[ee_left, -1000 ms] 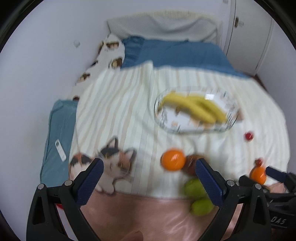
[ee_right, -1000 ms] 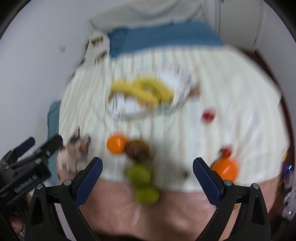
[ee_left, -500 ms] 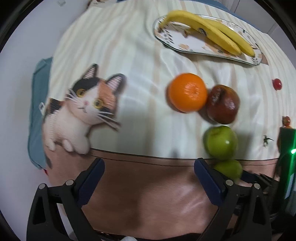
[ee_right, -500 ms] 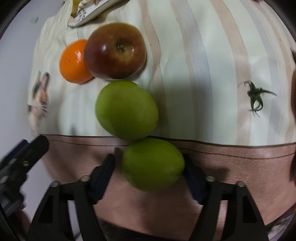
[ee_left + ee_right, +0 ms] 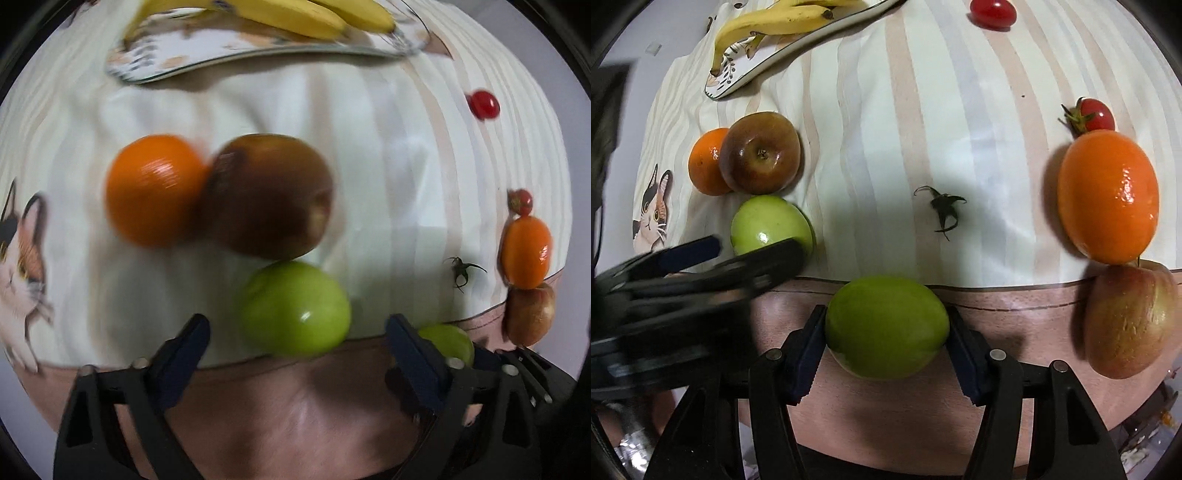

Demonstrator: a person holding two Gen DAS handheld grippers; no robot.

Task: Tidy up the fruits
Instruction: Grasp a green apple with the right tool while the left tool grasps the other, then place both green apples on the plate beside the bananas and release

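Observation:
My right gripper is shut on a green apple that rests on the pink band of the blanket. My left gripper is open, its jaws on either side of a second green apple, and it shows blurred in the right wrist view beside that apple. Behind it lie a dark red apple and an orange, touching. A patterned plate with bananas lies further back.
At the right lie an oval orange fruit, a reddish apple below it, and two cherry tomatoes. A loose green tomato stem lies mid-blanket. A cat print marks the left side.
Both grippers dropped towards the fruit. The right gripper closed on the nearer green apple. The left gripper moved right and forward until the other green apple sat between its jaws.

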